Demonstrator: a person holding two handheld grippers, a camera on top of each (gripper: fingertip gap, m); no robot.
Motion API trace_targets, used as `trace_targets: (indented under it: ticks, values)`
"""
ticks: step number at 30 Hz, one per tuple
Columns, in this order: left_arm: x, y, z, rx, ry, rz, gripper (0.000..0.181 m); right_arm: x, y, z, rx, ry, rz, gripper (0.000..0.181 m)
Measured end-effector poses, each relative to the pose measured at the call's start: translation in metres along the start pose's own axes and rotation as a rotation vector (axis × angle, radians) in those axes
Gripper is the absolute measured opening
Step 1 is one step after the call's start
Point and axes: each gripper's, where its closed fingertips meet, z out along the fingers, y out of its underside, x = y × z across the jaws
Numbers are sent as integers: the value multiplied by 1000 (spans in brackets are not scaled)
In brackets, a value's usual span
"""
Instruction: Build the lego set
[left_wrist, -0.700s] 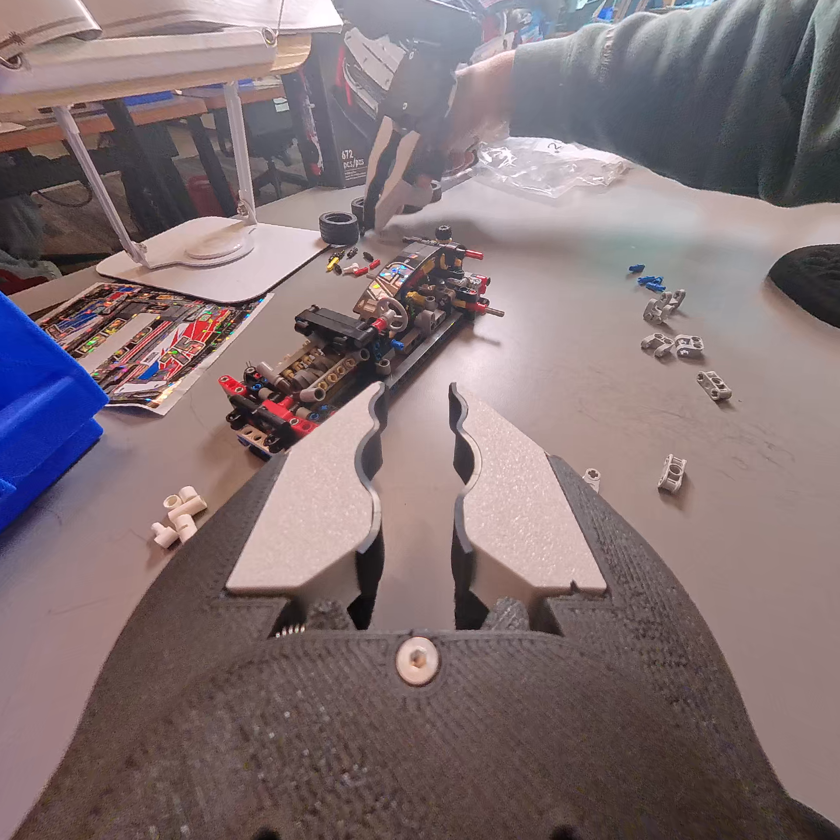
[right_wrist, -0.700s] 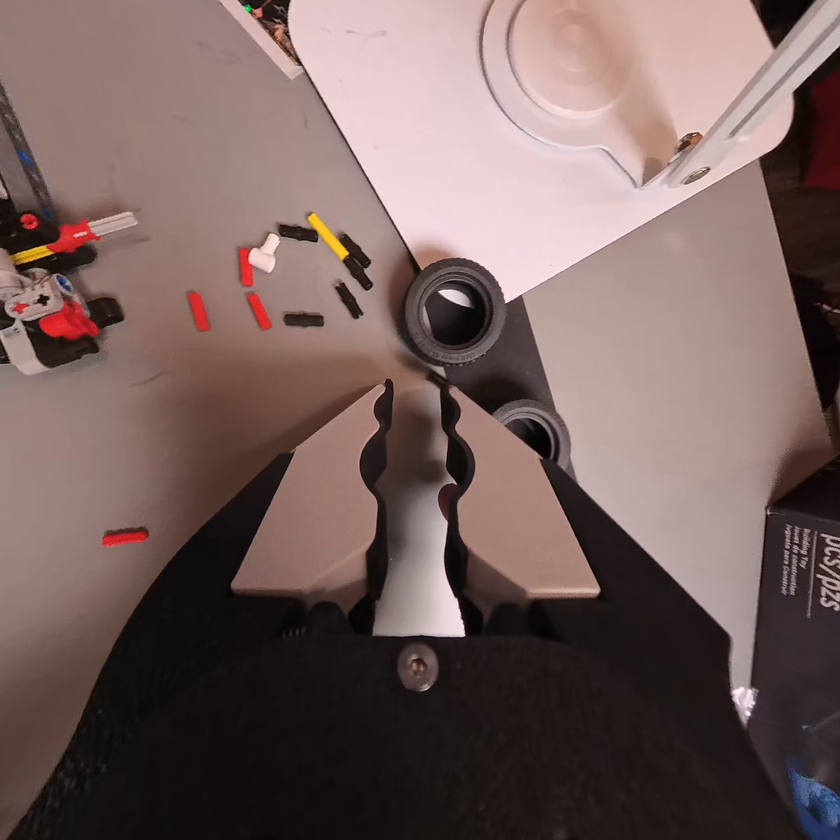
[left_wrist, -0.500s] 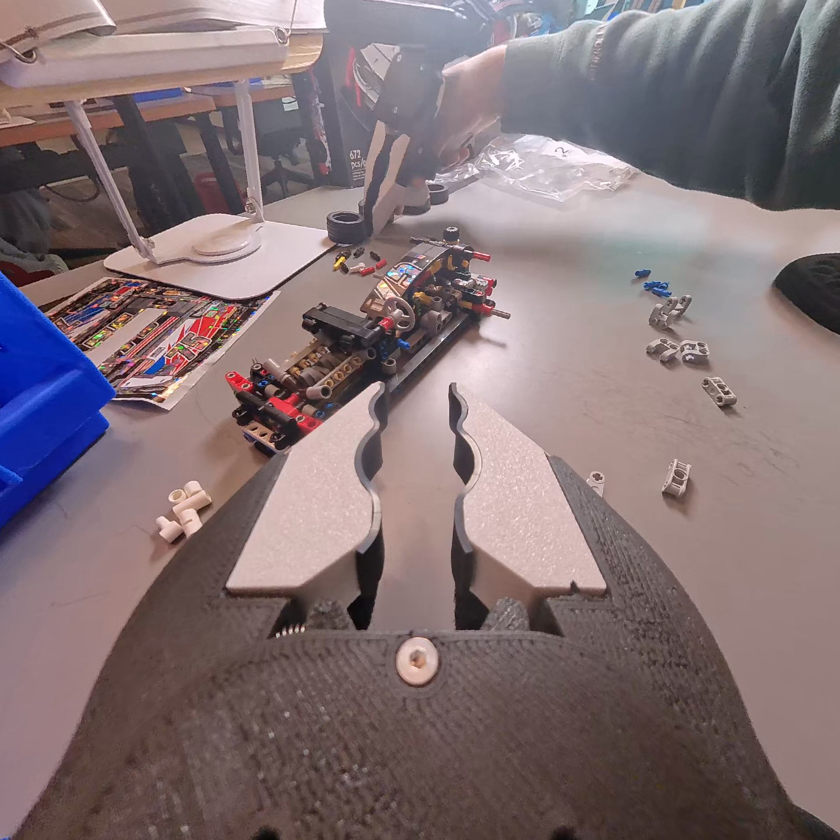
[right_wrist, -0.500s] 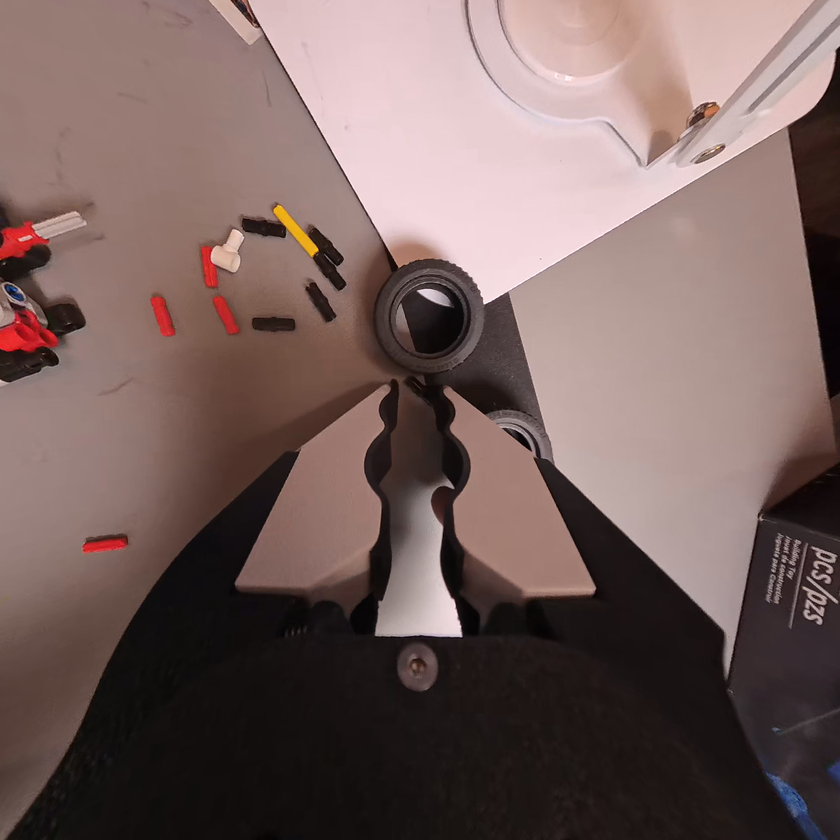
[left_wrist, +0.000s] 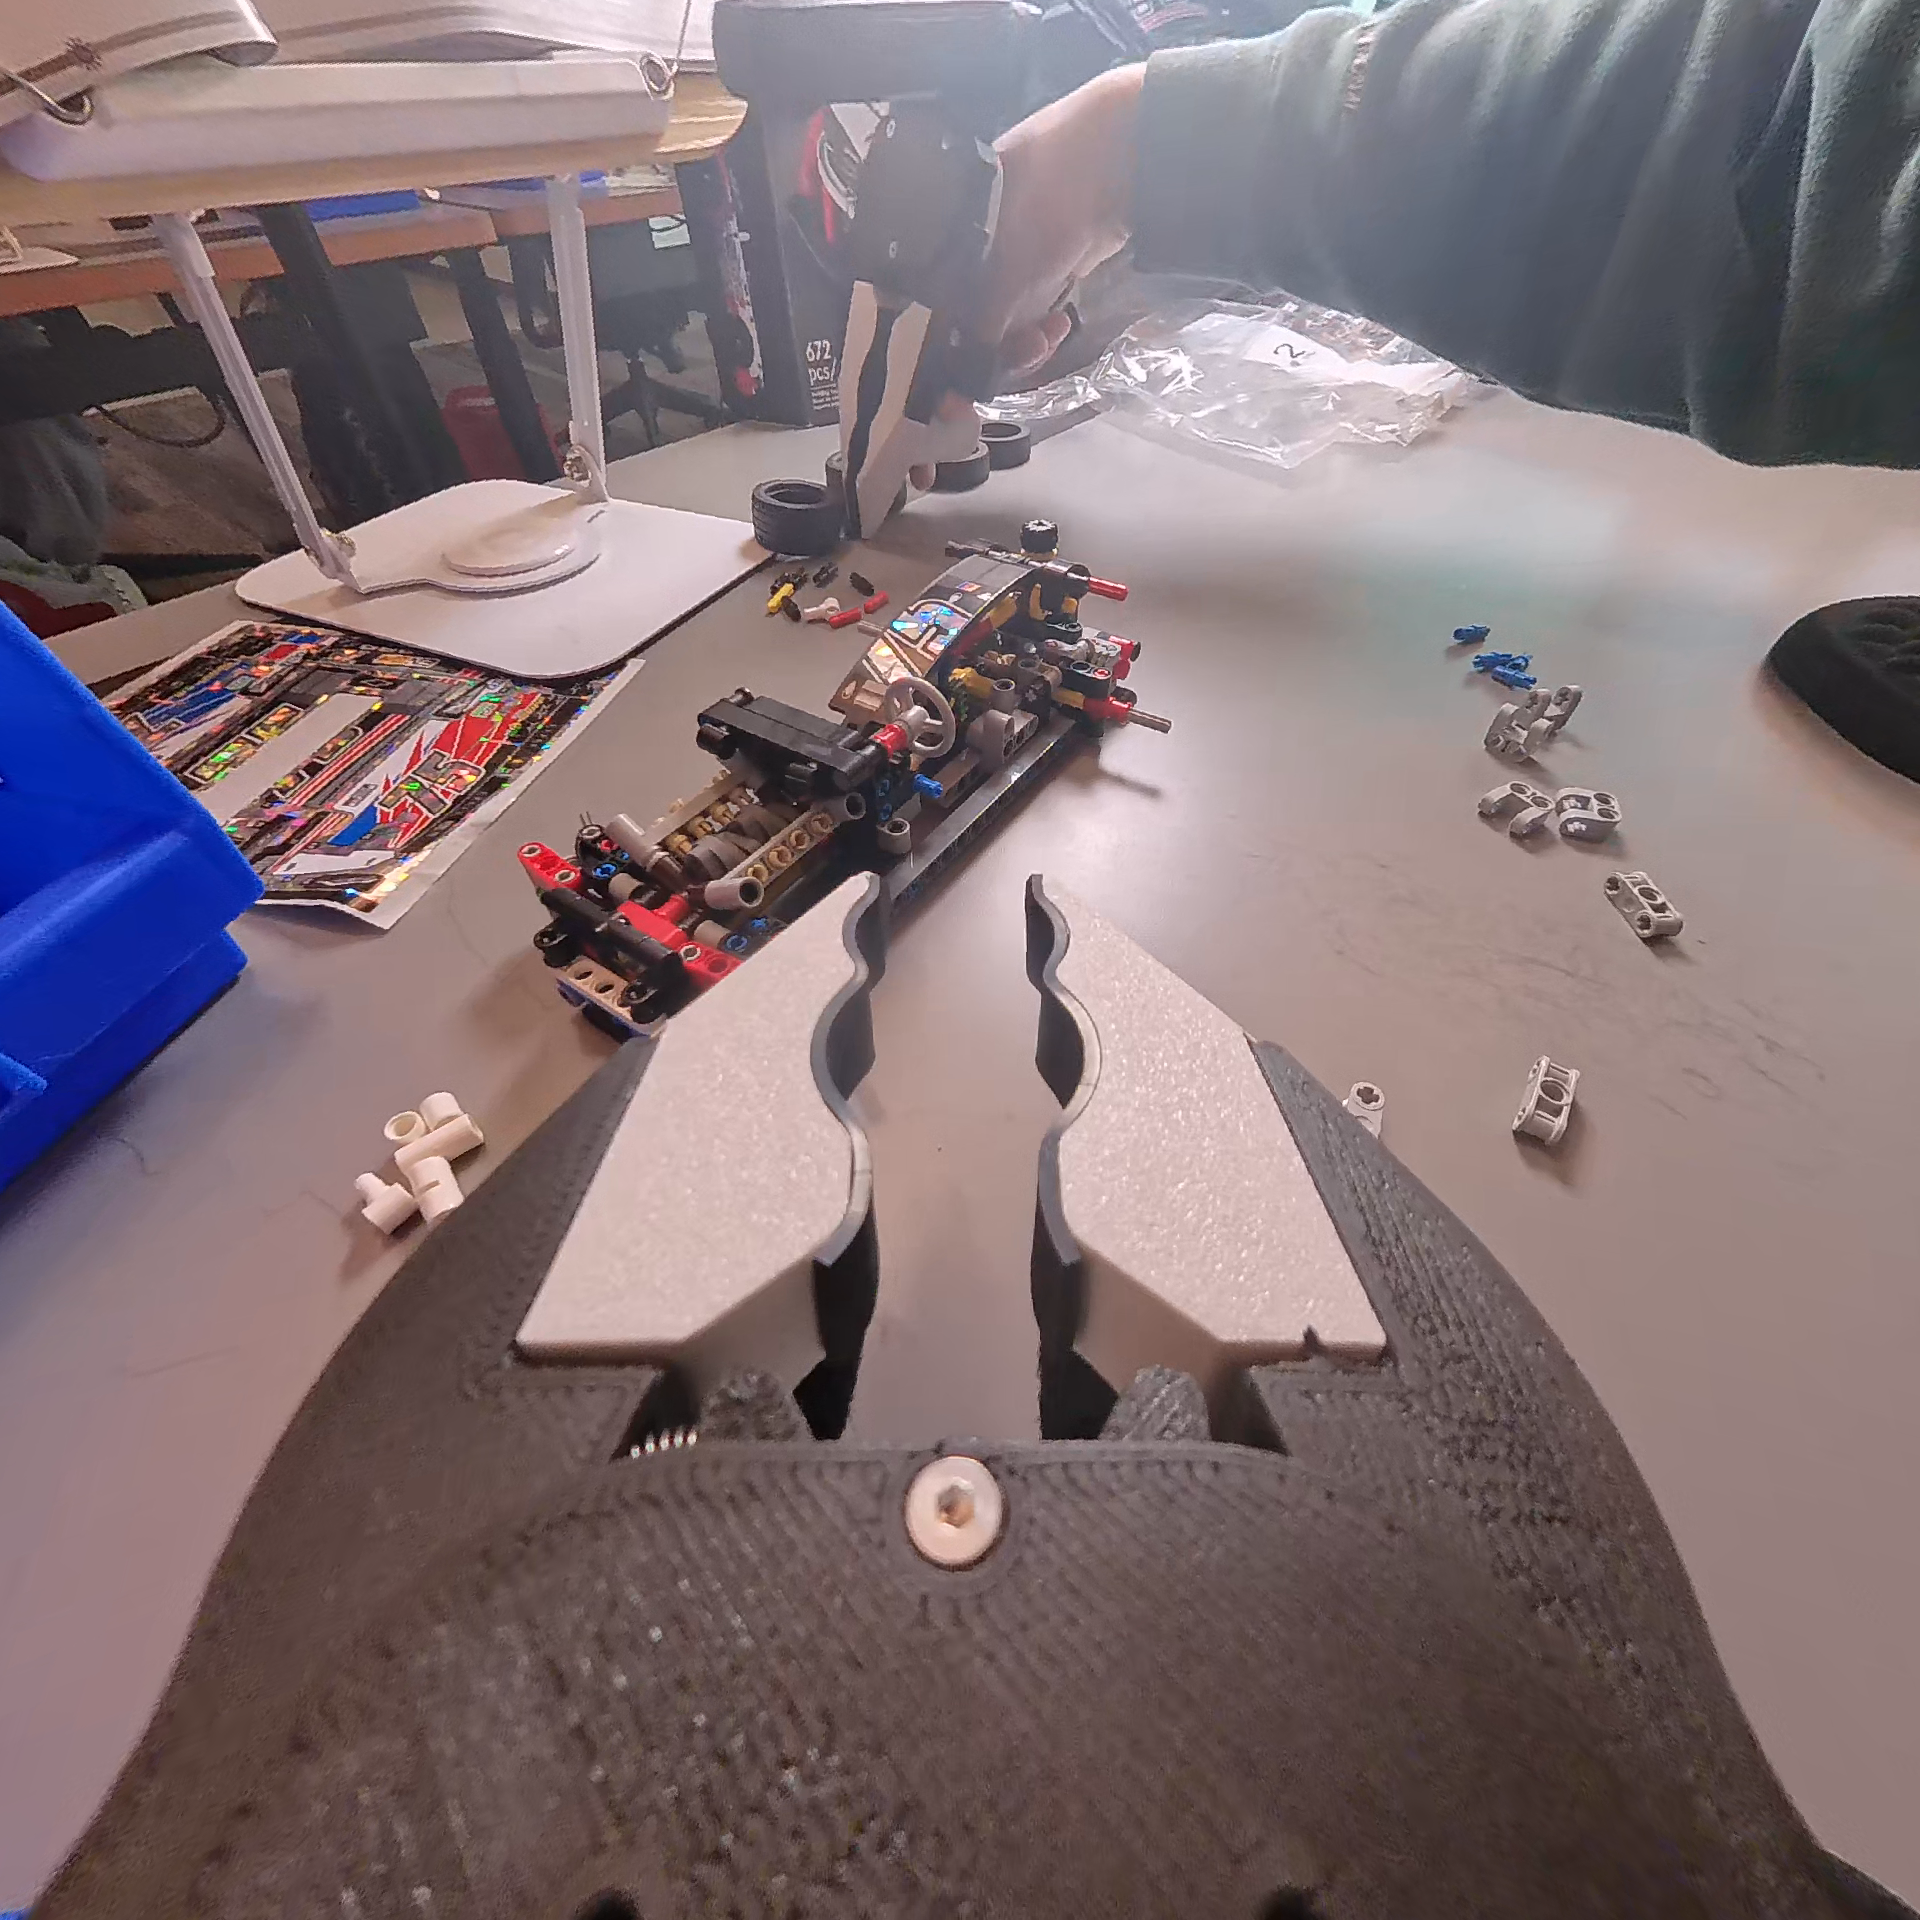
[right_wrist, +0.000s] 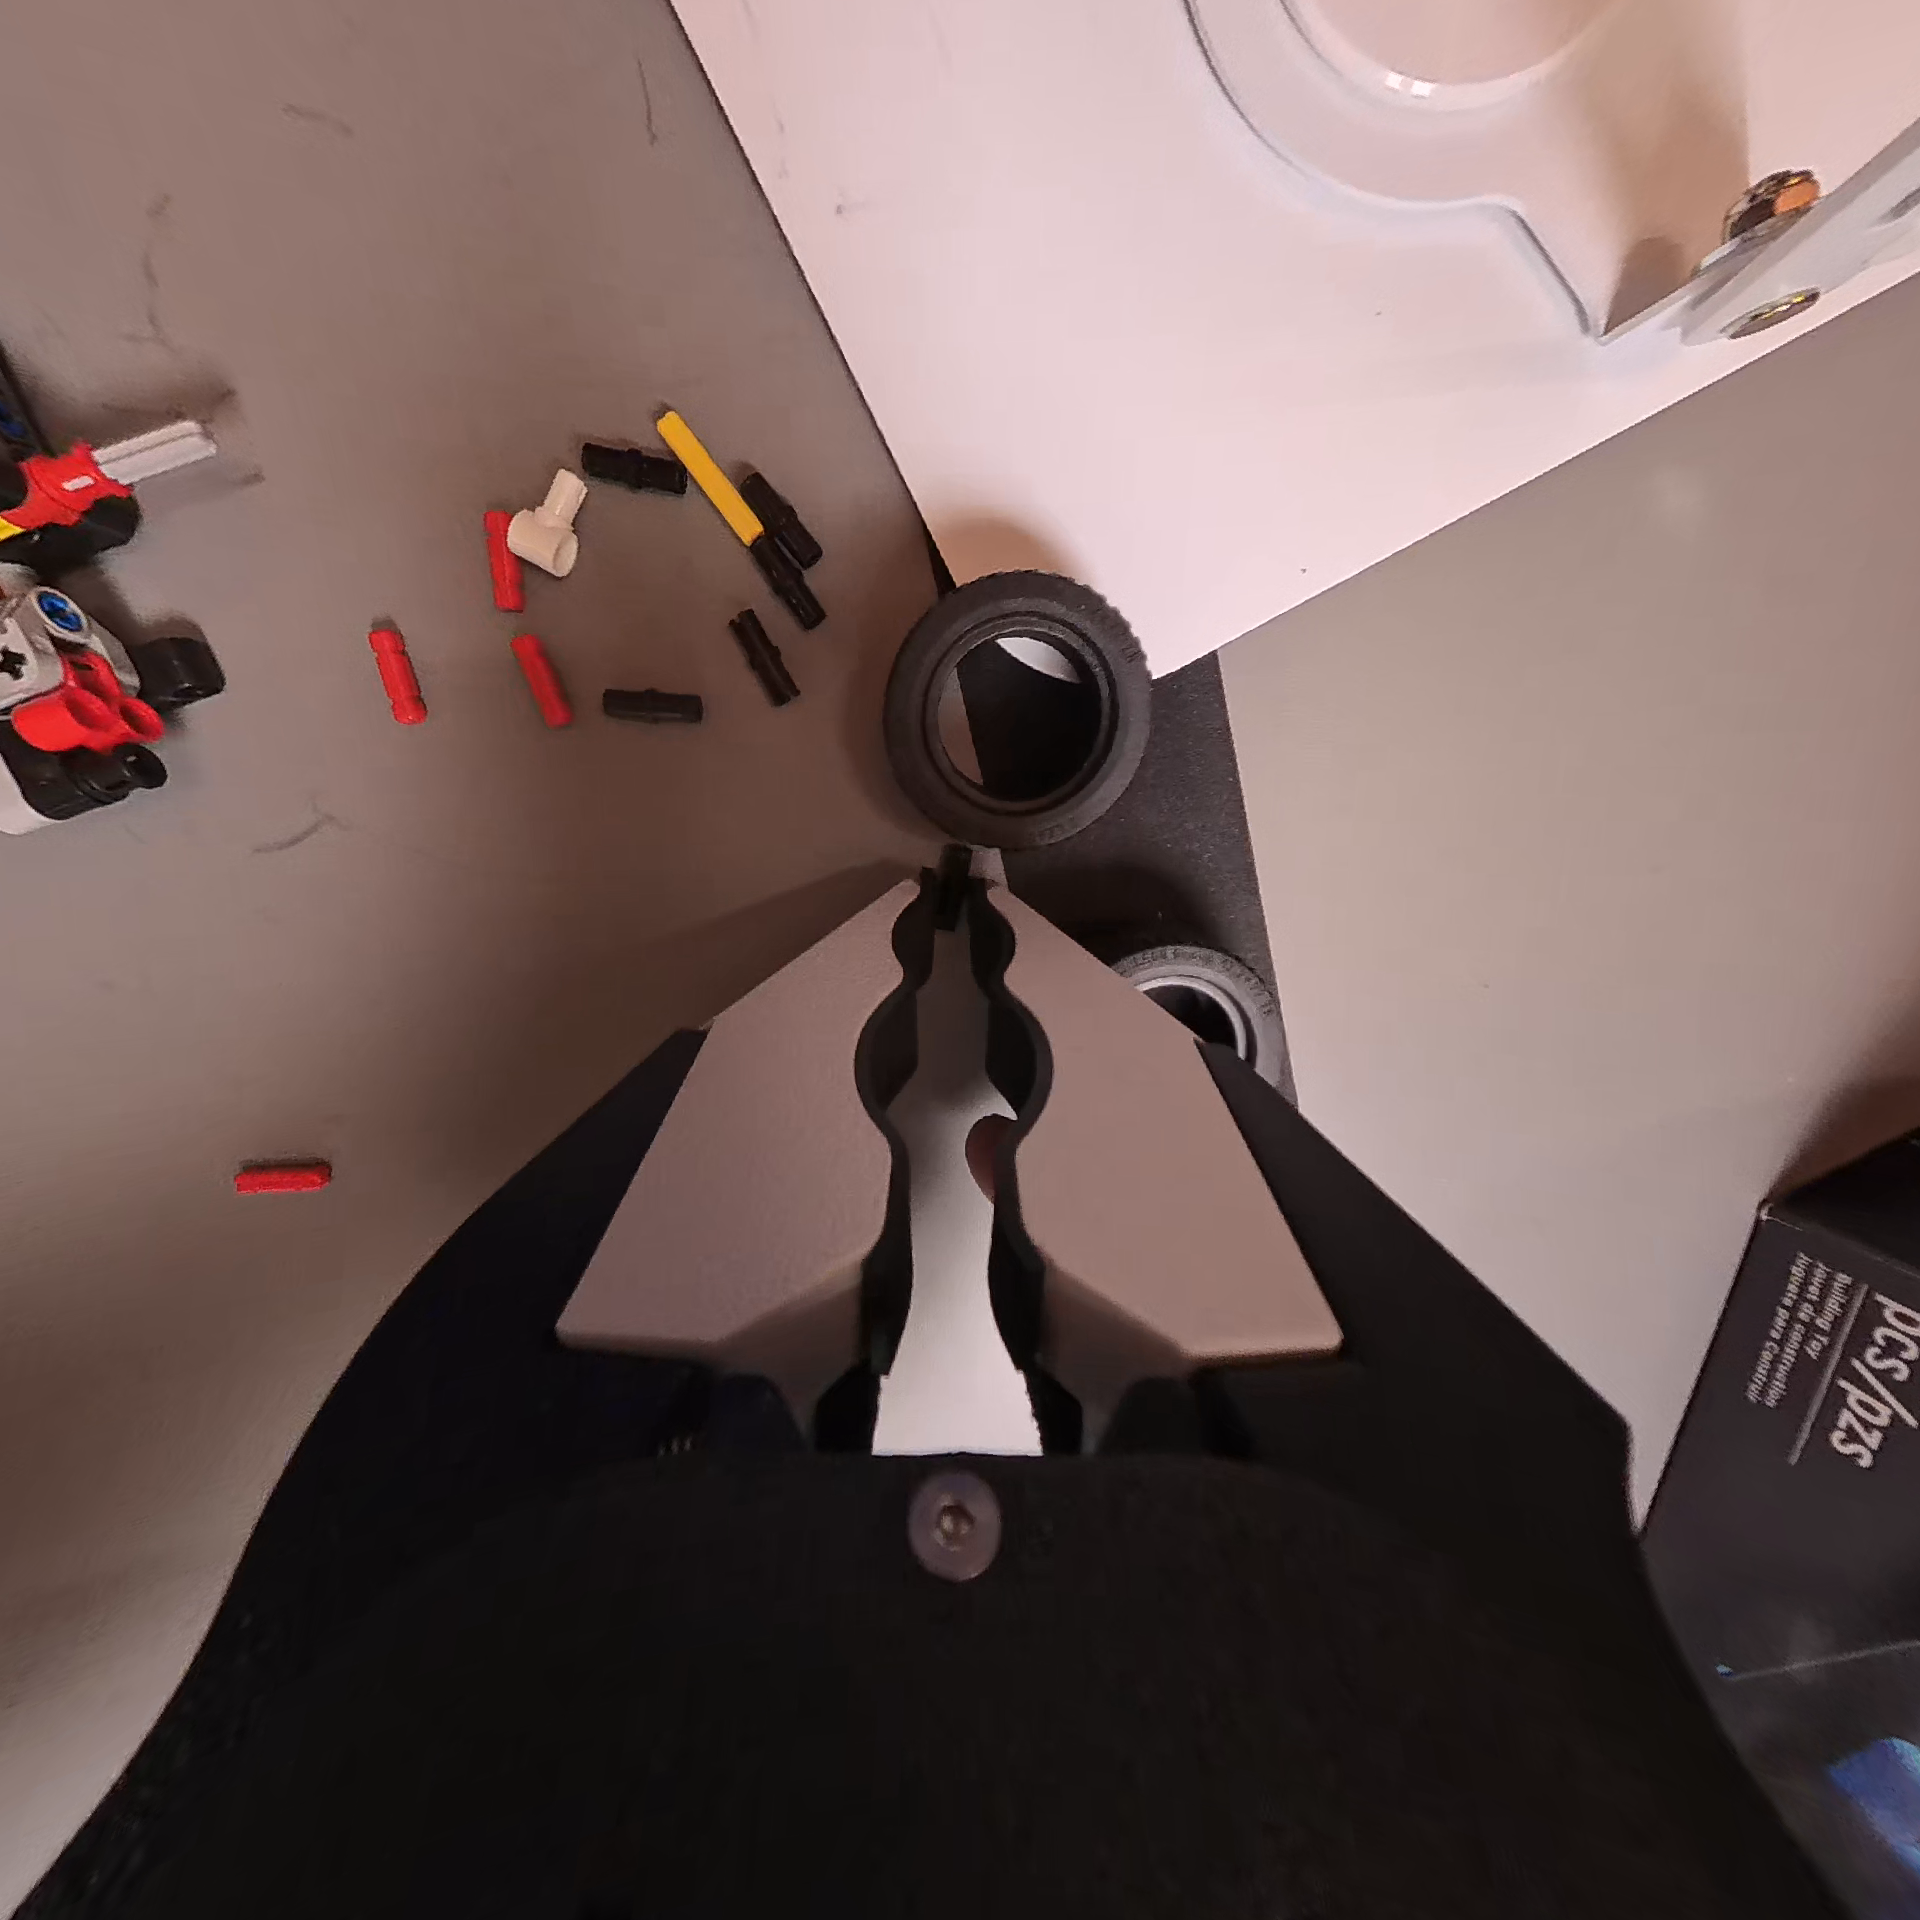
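The part-built lego car chassis (left_wrist: 831, 790) lies on the grey table just beyond my left gripper (left_wrist: 951, 904), which is open and empty. My right gripper (right_wrist: 954, 883) points down at the table, its tips closed on a small black pin (right_wrist: 953, 862) right beside a black tyre (right_wrist: 1016, 709). It also shows far off in the left wrist view (left_wrist: 883, 499), held by a hand in a dark sleeve. A second tyre (right_wrist: 1205, 997) sits half hidden behind the right finger. Loose red, black and yellow pins (right_wrist: 710, 488) lie to the left of the tyre.
A white lamp base (right_wrist: 1247, 312) lies just beyond the tyre, a black box (right_wrist: 1818, 1455) at the right. In the left wrist view there are a sticker sheet (left_wrist: 343, 748), a blue bin (left_wrist: 94, 883), white connectors (left_wrist: 426, 1153), grey connectors (left_wrist: 1558, 810) and a plastic bag (left_wrist: 1268, 384). Across from one pair of fingers to the other is roughly 35 cm.
My right gripper has moved down toward the tyre and its fingers have closed from open onto the black pin. My left gripper has stayed open and barely moved.
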Motion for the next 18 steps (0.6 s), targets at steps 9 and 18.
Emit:
trace_targets:
  ticks: [9, 18]
  values:
    - [1, -1, 0, 3, 5, 6, 24, -14, 3, -10, 75, -19, 19, 4]
    - [6, -4, -1, 14, 20, 28, 24, -120, 54, -50, 86, -65, -49, 4]
